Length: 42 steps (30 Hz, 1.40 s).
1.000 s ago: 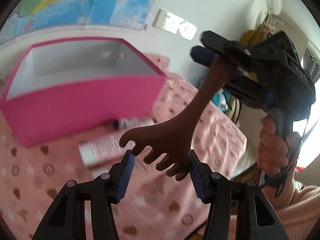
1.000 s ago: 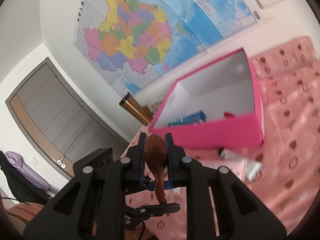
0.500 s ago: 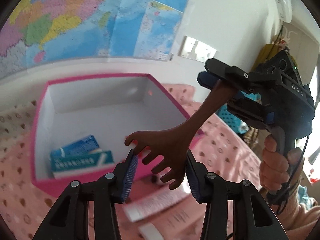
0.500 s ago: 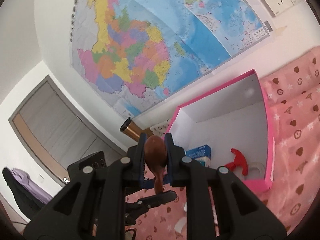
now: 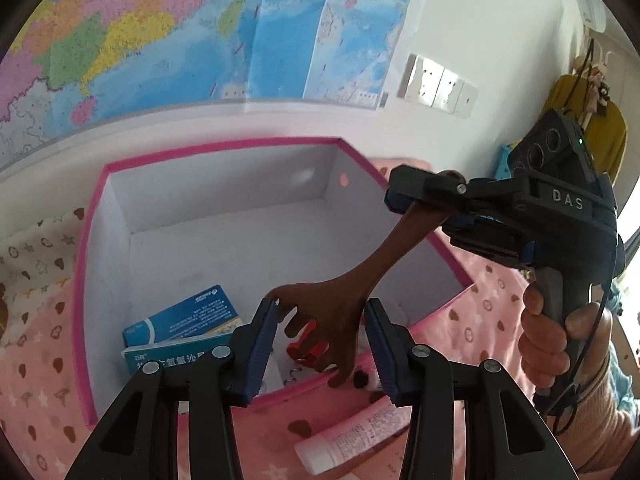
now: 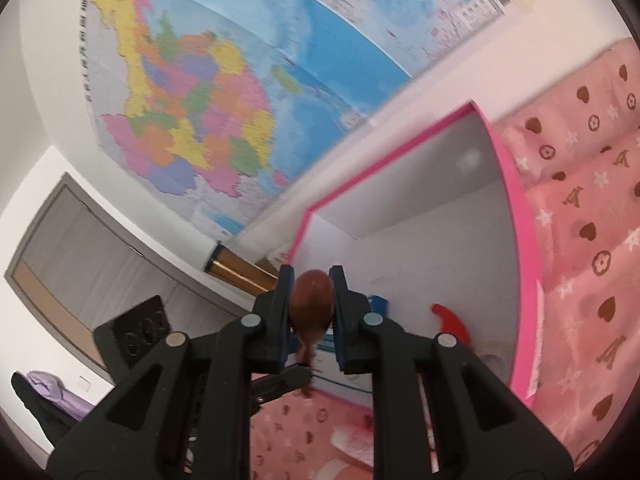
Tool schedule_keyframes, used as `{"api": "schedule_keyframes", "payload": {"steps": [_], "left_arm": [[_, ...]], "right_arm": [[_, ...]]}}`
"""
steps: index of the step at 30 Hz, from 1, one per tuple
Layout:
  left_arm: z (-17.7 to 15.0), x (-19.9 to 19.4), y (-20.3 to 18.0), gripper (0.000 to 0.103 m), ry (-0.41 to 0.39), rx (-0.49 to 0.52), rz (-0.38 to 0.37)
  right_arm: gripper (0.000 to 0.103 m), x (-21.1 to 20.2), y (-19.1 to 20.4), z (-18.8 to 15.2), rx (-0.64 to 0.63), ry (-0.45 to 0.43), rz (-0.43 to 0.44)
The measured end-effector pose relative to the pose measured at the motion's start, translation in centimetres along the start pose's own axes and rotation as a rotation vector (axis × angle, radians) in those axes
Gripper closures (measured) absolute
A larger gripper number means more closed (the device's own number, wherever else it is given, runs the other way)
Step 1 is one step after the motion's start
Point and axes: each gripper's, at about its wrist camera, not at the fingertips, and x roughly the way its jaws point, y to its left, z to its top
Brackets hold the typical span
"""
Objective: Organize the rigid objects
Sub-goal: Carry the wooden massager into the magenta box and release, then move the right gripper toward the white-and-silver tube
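Right gripper (image 6: 311, 312) clamped tight on the scratcher (image 5: 332, 308) handle, held by a hand (image 5: 560, 340) on its grip; left gripper (image 5: 320, 340) jaws just been closing, pads flanking the claw end, contact unclear.

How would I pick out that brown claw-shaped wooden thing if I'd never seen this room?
Find the pink box with white walls on the pink patterned cloth below the wall map. Over its near edge two grippers hold one dark brown back scratcher: a slim handle ending in curled fingers. Nothing else nearby is wooden.
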Motion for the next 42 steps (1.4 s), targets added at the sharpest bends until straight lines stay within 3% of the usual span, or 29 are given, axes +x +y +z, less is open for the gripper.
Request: {"api": "schedule_keyframes", "payload": {"steps": [1,6,11,25,35,42], "left_arm": [[-0.1,0.3,0.1,0.057,0.006,-0.002,0.005],[0.0,1.1,0.4,0.057,0.013,-0.009,0.035],[-0.1,1.0,0.6,0.057,0.008,-0.018,0.034],[-1.4,-1.1,-0.2,0.057,-0.06,0.026,0.036],[-3.5,-4.2,-1.3,0.054,-0.125,0.043,-0.015],[-5.8,-5.0,-1.6,0.05,-0.124,0.029,-0.042]], "right_arm": [[0.081,0.2,-0.2,0.0,-0.009,0.011,-0.036],[0.061,0.7,0.6,-0.4,-0.187,-0.003,-0.375],[0.058,-0.4,1.4,-1.1,-0.281,-0.043,-0.474],[0.058,-3.8,2.1,-3.3,-0.282,-0.038,-0.418],[0.058,-5.9,2.7,-6.0,-0.303,-0.013,-0.38],[0.057,-6.7,1.5,-8.6,-0.281,0.03,-0.396]]}}
